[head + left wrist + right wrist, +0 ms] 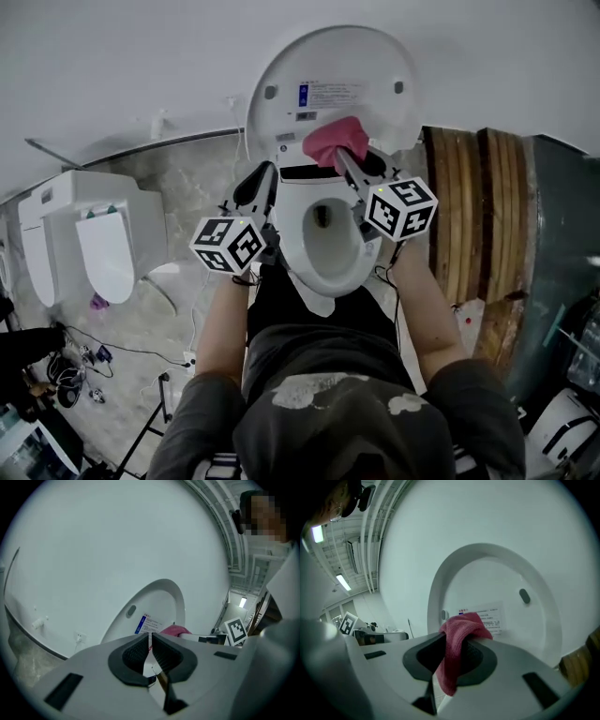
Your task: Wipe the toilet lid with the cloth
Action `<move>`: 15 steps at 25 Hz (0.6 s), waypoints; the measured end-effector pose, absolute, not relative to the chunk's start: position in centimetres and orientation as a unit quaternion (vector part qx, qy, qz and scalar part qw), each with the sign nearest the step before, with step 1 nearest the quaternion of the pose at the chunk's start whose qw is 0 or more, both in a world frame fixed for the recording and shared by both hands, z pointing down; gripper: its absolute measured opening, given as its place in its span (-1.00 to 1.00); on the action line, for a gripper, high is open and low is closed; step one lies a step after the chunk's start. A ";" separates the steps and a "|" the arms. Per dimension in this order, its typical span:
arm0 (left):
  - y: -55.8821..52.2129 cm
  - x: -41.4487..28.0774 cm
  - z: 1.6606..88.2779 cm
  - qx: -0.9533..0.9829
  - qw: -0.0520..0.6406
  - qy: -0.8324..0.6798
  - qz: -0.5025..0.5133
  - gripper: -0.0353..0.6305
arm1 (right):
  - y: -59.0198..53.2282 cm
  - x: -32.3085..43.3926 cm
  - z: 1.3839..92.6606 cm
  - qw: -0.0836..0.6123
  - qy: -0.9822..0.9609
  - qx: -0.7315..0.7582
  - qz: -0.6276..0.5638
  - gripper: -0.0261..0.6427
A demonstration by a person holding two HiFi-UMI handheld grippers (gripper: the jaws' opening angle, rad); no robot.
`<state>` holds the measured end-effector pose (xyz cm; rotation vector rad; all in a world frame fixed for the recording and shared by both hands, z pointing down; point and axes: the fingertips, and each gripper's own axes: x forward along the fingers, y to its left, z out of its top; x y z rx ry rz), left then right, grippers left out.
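The toilet lid (366,66) stood raised against the white wall (141,56), its inner face and a printed label (333,94) turned towards the person. The open bowl (330,239) lay below it.

The right hand-held gripper (454,645) was clamped on a pink cloth (458,641). The cloth was pinched between the dark pads. One bunched end rose above the jaws and the other end hung down below them. In the head view the cloth sat in front of the lower part of the lid, just under the label and near the hinge. Whether it touched the lid could not be told.

The left hand-held gripper (150,640) had its jaws pressed together with nothing between them. It pointed at the wall and the left edge of the lid, beside the right one and apart from it.

Both forearms reached out from the person's dark shirt (328,375), one on each side of the bowl.

A second toilet (103,234) with its lid down stood to the left on the marbled floor (187,187). A wooden panel (469,206) stood to the right of the bowl. Cables (103,352) lay on the floor at lower left.
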<state>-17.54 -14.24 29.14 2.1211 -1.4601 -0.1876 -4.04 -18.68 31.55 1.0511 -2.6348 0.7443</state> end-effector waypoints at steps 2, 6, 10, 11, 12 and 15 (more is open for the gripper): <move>-15.1 -19.5 28.0 0.804 0.271 -0.524 -0.071 -0.87 | -18.9 -5.7 30.5 0.104 -0.889 0.370 0.248 -0.76; -17.5 -22.7 26.2 0.830 0.257 -0.491 -0.065 -0.87 | -19.5 -8.1 28.7 0.107 -0.882 0.398 0.231 -0.76; -19.8 -24.0 25.2 0.866 0.242 -0.433 -0.058 -0.87 | -20.1 -9.5 28.5 0.089 -0.862 0.435 0.245 -0.76; -20.4 -24.1 25.1 0.875 0.237 -0.420 -0.052 -0.86 | -20.1 -9.8 28.7 0.086 -0.856 0.443 0.251 -0.76; -20.9 -24.0 25.2 0.882 0.232 -0.407 -0.045 -0.85 | -20.1 -10.0 28.9 0.086 -0.852 0.450 0.254 -0.76; -22.4 -23.1 25.6 0.903 0.222 -0.366 -0.030 -0.55 | -19.9 -10.3 29.5 0.093 -0.841 0.466 0.258 -0.76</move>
